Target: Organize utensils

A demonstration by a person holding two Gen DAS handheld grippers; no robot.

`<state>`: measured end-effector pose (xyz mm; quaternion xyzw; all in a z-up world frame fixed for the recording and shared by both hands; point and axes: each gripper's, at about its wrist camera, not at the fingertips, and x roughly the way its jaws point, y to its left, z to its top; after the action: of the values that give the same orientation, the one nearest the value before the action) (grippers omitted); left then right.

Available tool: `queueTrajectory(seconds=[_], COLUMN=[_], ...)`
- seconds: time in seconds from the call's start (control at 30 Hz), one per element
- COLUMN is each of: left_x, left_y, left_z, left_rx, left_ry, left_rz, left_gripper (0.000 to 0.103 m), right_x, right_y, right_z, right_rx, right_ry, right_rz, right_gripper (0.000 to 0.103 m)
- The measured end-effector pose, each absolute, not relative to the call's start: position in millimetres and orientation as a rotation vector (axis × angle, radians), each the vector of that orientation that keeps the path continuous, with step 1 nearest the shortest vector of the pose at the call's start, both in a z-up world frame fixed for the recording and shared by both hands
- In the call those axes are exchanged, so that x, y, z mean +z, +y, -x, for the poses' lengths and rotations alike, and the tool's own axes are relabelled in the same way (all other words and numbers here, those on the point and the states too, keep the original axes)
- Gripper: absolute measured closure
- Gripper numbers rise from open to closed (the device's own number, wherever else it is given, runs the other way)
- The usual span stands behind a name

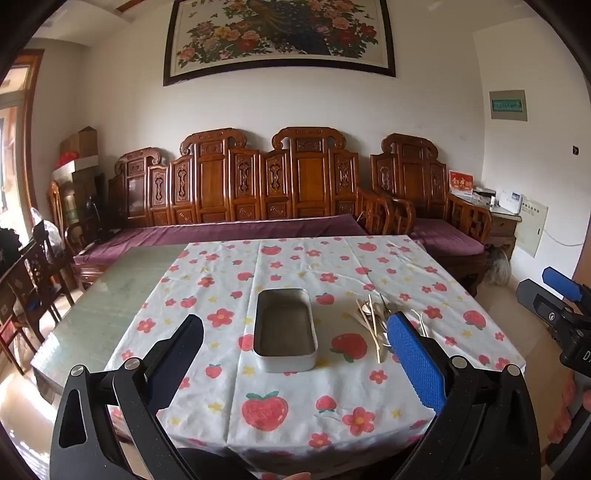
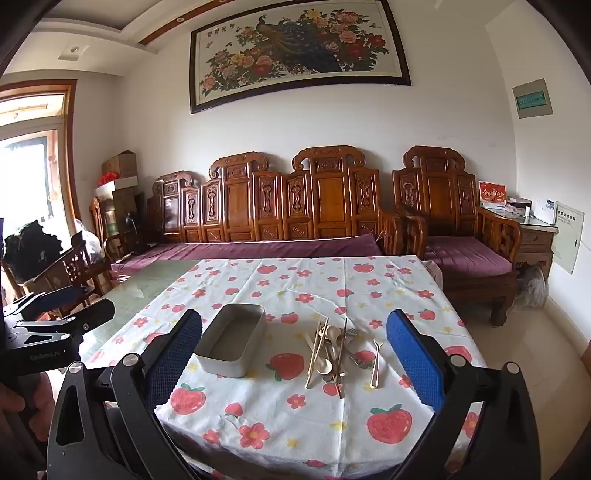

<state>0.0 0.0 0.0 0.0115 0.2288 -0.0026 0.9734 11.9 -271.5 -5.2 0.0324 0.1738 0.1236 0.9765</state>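
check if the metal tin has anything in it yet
Empty: the metal tin shows only its bare floor; the utensils lie piled on the cloth beside it.

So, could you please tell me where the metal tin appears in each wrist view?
Left wrist view: the metal tin sits centre, between the fingers, utensil pile to its right.
Right wrist view: the tin sits left of centre, by the left finger.
Shared landmark: the peacock painting.
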Motion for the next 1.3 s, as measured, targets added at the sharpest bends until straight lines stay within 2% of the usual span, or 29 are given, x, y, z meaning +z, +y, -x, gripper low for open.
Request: queueTrajectory(seconds=[1.3], left_x=[7.9], left_y=[-9.9], left_z=[-1.6], left_rx=[-0.012], left_ry=[0.452], left_rz=[-0.017], left_gripper=[0.006], right_x=[-4.3], right_y=[-274.3], right_z=[-12.4], right_rx=[0.250], right_ry=[0.351], right_rz=[-0.056], right_gripper=[0.002])
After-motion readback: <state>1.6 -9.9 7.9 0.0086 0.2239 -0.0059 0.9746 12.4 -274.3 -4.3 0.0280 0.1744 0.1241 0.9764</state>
